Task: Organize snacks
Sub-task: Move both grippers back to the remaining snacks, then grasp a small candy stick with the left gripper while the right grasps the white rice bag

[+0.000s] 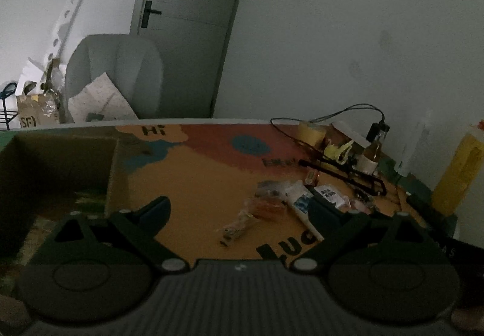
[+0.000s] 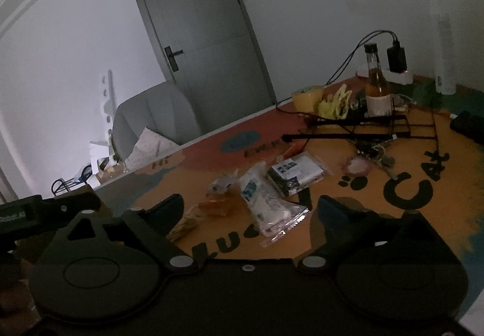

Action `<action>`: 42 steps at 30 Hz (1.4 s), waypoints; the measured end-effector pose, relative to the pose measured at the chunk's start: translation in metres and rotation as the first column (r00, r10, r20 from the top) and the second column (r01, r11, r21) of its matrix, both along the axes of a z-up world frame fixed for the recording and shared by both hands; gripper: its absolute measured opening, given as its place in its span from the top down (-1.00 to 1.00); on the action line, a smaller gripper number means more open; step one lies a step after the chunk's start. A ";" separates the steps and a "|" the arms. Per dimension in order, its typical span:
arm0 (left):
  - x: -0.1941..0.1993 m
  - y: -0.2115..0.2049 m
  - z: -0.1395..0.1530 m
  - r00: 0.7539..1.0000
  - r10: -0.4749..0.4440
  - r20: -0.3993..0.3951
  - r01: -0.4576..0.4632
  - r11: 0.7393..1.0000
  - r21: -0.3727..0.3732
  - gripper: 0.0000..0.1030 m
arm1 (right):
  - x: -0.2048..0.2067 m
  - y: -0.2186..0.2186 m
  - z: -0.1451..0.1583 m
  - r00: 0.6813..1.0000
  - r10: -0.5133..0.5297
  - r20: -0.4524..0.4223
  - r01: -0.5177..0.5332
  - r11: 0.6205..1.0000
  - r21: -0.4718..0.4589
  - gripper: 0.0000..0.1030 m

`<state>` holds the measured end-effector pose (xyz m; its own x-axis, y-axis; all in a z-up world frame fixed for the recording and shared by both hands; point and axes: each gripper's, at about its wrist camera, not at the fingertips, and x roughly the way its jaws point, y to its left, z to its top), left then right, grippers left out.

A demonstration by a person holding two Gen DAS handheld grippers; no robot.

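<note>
A dim room with pale walls and a grey door (image 2: pixel 205 30) frames a table (image 1: pixel 211 184) covered in an orange, red and blue printed mat bearing black lettering and paw prints. A grey chair (image 2: pixel 157 118) stands behind the table's far edge, with papers and boxes stacked on the floor beside it. The snacks (image 2: pixel 257 193) lie in a loose cluster near the middle of the mat: a white packet (image 2: pixel 266 202) angled toward the camera, a flat clear-wrapped pack (image 2: pixel 296 174) with a dark label just behind it, and some orange-brown pieces in clear wrap (image 2: pixel 211 202) to its left. Farther back sit a brown bottle (image 2: pixel 376 84), a yellow tub (image 2: pixel 307 98), a black wire rack (image 2: pixel 363 127), a bunch of keys (image 2: pixel 375 154) and a plugged-in charger (image 2: pixel 396 59) with its cable. The right gripper (image 2: pixel 251 212) hovers low over the near edge of the cluster, jaws spread wide and empty, the white packet lying in the gap between them but not touched. The left gripper (image 1: pixel 239 209) likewise has its jaws parted with nothing in them, the snacks ahead and to its right. Only the left wrist view shows an open cardboard box (image 1: pixel 60 172) on the table at its left, its dim interior hard to make out, and a yellow container (image 1: pixel 459 172) at the far right edge. Only the right wrist view shows the keys, the paw prints and the other gripper's dark body entering at lower left.
</note>
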<state>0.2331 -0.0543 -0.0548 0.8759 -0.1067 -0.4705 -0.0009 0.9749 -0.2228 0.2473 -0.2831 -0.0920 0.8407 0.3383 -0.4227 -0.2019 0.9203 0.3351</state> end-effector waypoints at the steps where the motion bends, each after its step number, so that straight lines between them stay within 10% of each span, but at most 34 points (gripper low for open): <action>1: 0.003 -0.002 -0.002 1.000 0.001 -0.004 -0.001 1.000 0.000 -0.86 | 0.003 -0.001 -0.002 1.000 0.005 -0.005 -0.005 1.000 0.001 -0.73; 11: 0.040 -0.015 -0.029 0.997 -0.006 -0.072 0.008 1.000 0.030 -0.40 | 0.038 -0.009 -0.019 0.999 -0.005 -0.053 0.007 0.999 0.041 -0.27; 27: 0.094 -0.019 -0.066 0.987 -0.023 -0.162 0.029 0.999 0.039 -0.24 | 0.080 0.004 -0.035 0.997 0.011 -0.081 -0.011 1.000 0.009 -0.23; 42: 0.104 -0.033 -0.084 0.974 -0.070 -0.216 0.086 0.994 0.066 0.31 | 0.087 0.031 -0.053 0.984 0.073 -0.165 -0.084 0.994 -0.064 -0.25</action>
